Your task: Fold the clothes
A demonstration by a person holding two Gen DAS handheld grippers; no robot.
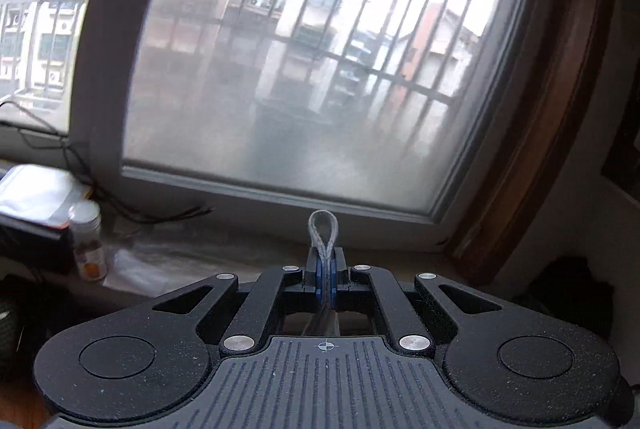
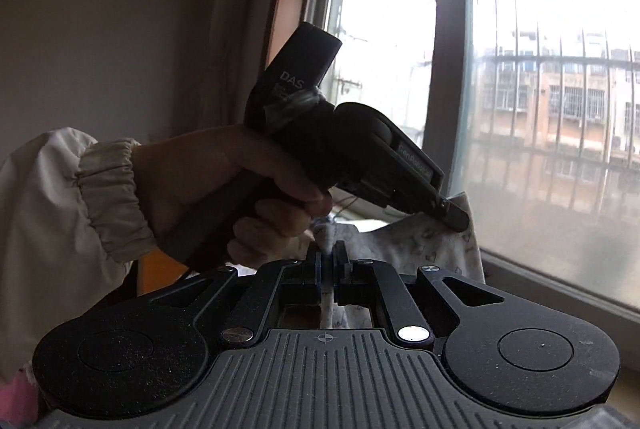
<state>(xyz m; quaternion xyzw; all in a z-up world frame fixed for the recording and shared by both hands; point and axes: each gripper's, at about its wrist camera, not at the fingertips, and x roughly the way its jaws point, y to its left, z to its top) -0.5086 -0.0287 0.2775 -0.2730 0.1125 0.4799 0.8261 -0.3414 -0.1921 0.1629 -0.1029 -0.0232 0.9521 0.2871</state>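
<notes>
The garment, pale with small printed marks, hangs in the air by the window, a fold pinched in each tongs: left tongs clamped on a grey loop, right tongs clamped on a bunched edge. Likely held up to spread it. "DAS" reads on the left tool.

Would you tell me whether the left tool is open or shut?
Shut: the left tool pinches a fold of the garment, which loops out past its tips.
</notes>
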